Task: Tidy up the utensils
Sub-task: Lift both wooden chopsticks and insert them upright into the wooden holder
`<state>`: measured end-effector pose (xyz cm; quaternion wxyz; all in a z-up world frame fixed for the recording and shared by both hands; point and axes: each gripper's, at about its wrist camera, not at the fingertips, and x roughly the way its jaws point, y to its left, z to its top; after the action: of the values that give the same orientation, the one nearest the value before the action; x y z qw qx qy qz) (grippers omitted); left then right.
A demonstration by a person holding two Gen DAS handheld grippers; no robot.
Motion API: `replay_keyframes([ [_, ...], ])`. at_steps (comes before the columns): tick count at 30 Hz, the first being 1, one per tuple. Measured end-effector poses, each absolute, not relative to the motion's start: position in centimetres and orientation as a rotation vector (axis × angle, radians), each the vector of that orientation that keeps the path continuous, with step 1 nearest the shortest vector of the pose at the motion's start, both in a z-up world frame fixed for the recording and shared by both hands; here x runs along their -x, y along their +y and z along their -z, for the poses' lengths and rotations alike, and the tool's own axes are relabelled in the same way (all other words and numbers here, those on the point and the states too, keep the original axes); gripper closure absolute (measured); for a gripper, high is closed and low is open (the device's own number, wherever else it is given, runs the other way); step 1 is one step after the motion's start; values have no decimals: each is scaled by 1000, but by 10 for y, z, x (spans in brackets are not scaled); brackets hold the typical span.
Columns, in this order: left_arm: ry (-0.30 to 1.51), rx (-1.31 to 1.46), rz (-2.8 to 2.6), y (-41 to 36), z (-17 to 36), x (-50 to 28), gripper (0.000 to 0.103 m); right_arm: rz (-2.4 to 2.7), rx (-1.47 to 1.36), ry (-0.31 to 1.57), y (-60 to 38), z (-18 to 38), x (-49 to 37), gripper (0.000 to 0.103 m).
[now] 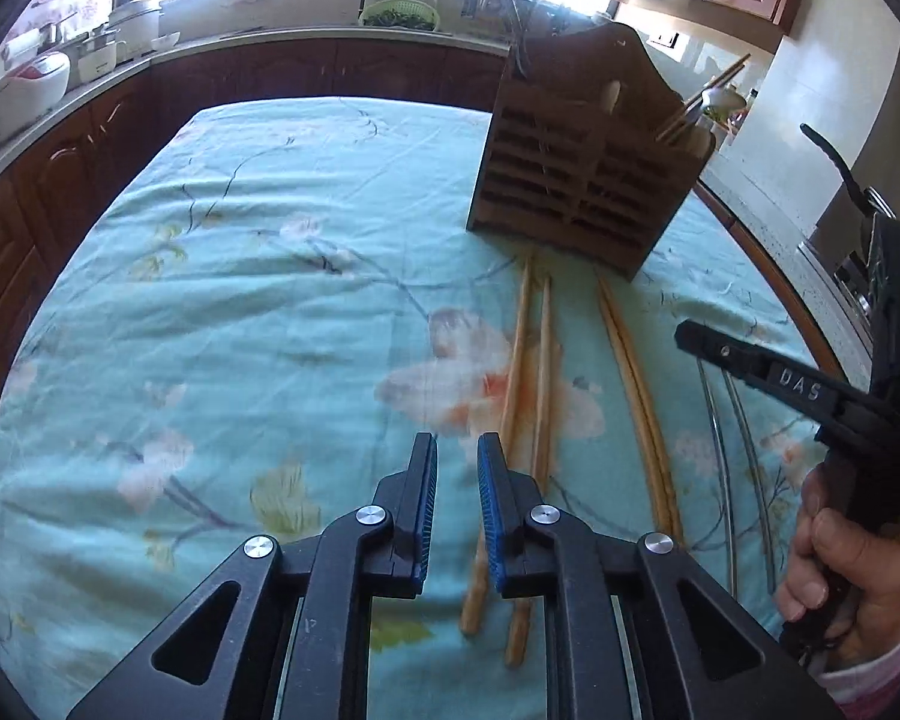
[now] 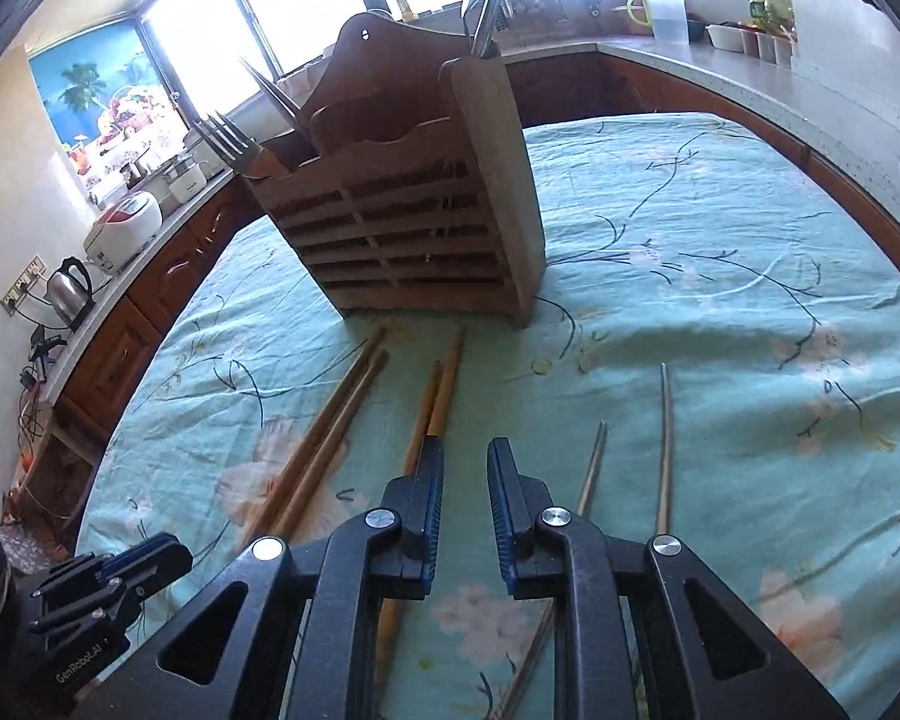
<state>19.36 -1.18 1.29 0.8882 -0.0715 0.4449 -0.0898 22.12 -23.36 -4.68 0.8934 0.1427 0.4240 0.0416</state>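
- Both claws hovered over the table with nothing between their pads: the left claw (image 1: 457,450) stood with its blue-lined jaws parted by a narrow gap, empty, and the right claw (image 2: 465,455) stood likewise, narrowly apart and gripping nothing.
- A hand (image 1: 840,576) in a pink striped cuff held the right claw's handle, seen at the edge of the left wrist view.
- Two pairs of wooden chopsticks lay on the cloth (image 1: 240,276), pale turquoise with a pink blossom print and dark twig lines.
- The left pair (image 1: 528,372) was light tan, its sticks nearly parallel and slightly apart, passing under the left claw's right-hand finger.
- The right pair (image 1: 633,384) was a warmer amber, its sticks touching side by side, lying to the right of the first pair.
- Both pairs pointed toward the holder (image 2: 414,228), a slatted brown wooden box with a scalloped back board, standing upright on the cloth just beyond their far tips.
- A fork (image 2: 228,138) and other metal utensils leaned out of the holder's left compartment.
- Two thin metal chopsticks (image 2: 665,444) lay apart on the cloth to the right of the right claw, one straight, the other angled under its right finger.
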Motion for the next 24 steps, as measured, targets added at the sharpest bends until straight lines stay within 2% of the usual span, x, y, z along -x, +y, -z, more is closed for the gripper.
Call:
replay_keyframes([
  [2, 922, 141, 210, -14, -16, -216, 86, -94, -295, 885, -231, 48, -237, 85],
  [10, 956, 87, 300, -45, -8, -297, 86, -68, -265, 964, -226, 68, -287, 85],
  [16, 1043, 25, 323, -67, 25, -331, 84, -66, -215, 967, -223, 70, -290, 91],
  [19, 1018, -21, 324, -71, 28, -330, 87, -69, -203, 967, -225, 71, -284, 96],
  [20, 1019, -24, 321, -69, 29, -329, 91, -71, -202, 969, -228, 70, -282, 97],
  [24, 1032, -7, 325, -56, 32, -319, 93, -76, -208, 973, -235, 69, -270, 97],
])
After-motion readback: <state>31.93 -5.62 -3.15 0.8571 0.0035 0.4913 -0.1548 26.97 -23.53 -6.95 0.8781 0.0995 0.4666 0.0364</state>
